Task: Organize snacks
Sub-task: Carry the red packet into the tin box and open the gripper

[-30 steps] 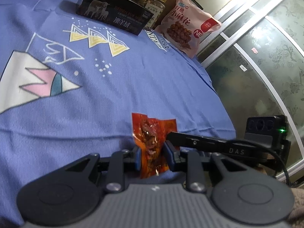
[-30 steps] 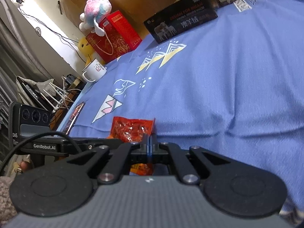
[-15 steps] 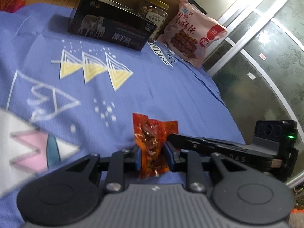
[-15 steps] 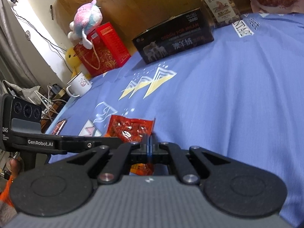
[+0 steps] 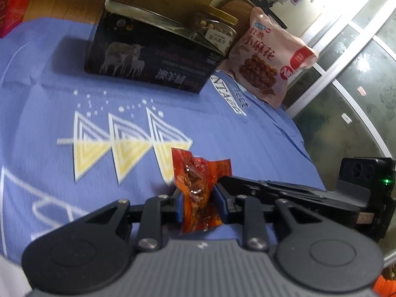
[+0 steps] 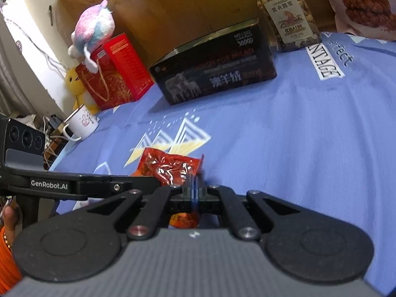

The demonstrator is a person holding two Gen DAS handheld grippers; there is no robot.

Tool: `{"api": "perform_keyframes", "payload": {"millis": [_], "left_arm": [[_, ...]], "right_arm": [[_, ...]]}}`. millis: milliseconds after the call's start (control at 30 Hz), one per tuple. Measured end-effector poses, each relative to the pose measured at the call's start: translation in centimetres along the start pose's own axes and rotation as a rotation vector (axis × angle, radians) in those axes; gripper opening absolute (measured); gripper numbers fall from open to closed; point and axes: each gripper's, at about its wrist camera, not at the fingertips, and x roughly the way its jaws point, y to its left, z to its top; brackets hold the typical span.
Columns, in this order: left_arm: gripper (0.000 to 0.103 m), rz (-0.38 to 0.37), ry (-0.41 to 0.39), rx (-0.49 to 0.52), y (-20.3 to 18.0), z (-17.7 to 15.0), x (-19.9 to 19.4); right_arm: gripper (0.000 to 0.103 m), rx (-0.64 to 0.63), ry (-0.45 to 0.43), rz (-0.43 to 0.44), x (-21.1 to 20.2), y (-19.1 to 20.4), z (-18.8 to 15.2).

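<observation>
The left gripper (image 5: 198, 204), a black two-finger tool with blue pads, is clamped on the sides of a small red-orange crinkled plastic snack packet (image 5: 199, 185), which stands upright between its fingers above the bed. The right gripper (image 6: 193, 193), black with blue pads as well, has its jaws pressed fully together, pinching the thin edge of the same packet; in the right wrist view the packet's shiny body lies just left of the closed fingertips. So both tools hold this one packet from opposite sides, and each appears in the other's camera as a black bar coming in from the edge.

Beneath them spreads a blue bedsheet (image 5: 104, 49) printed with white-and-yellow triangles and white dots. At the far end of the sheet lies a long black box (image 6: 215, 69) with pictures of sheep on its side. Just behind its right end stands a clear plastic jar of nuts with a gold lid (image 6: 287, 14). To the right of the jar a pink puffed snack bag (image 5: 269, 59) showing brown twisted pastries leans upright.

Further left, past the box, a red gift box (image 6: 116, 71) has a pink-and-blue plush toy (image 6: 95, 27) on top, a yellow plush toy (image 6: 76, 86) beside it and a white mug (image 6: 83, 123) in front. At the lower left edge are a person's fingers (image 6: 8, 216) and an orange sleeve (image 6: 6, 259).
</observation>
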Motion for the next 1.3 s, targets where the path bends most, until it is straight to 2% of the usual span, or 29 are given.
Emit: {"api": "perform_keyframes", "payload": {"millis": [200,367,500,600,800,900,967,1000,1033,1100,1133,1167,1300], "left_arm": [[0.025,0.002,-0.077,0.063,-1.2,4.2,-1.2],[0.025,0.048,-0.163,0.129,-2.2,10.5,-1.3],[0.026,0.063,-0.194,0.118,-1.3,15.8,0.9],[0.026,0.085,-0.194,0.102,-0.3,18.6,3.3],[0.032,0.164,-0.152,0.09,1.6,19.9,7.6],[0.037,0.206,-0.158,0.135,1.4,19.5,8.1],[0.045,0.267,-0.165,0.177,0.6,19.3,8.3],[0.061,0.303,-0.164,0.197,0.3,19.2,8.4],[0.068,0.368,-0.165,0.215,-0.1,19.0,8.6],[0.073,0.429,-0.177,0.237,-0.5,18.6,8.5],[0.073,0.437,-0.179,0.24,-0.4,18.5,8.3],[0.073,0.446,-0.182,0.239,-0.4,18.3,7.9],[0.074,0.507,-0.22,0.255,-1.3,17.0,6.4]], "right_arm": [[0.003,-0.03,-0.088,0.025,-0.1,0.4,3.7],[0.003,-0.097,-0.183,0.015,1.0,1.1,9.2],[0.003,-0.089,-0.231,-0.002,3.2,-0.2,13.9],[0.003,-0.08,-0.233,-0.038,5.5,-1.4,16.6],[0.004,-0.085,-0.184,-0.114,9.5,-3.3,18.1],[0.006,-0.085,-0.181,-0.119,10.1,-3.8,17.8],[0.008,-0.096,-0.18,-0.13,10.4,-3.8,17.7],[0.01,-0.103,-0.183,-0.132,10.4,-3.7,17.7],[0.013,-0.111,-0.185,-0.144,10.5,-3.6,17.7],[0.018,-0.115,-0.197,-0.179,10.2,-3.4,17.7],[0.026,-0.112,-0.208,-0.178,9.9,-3.3,17.7],[0.029,-0.11,-0.224,-0.176,9.4,-3.1,17.5],[0.03,-0.124,-0.279,-0.165,6.6,-1.9,15.5]]}}
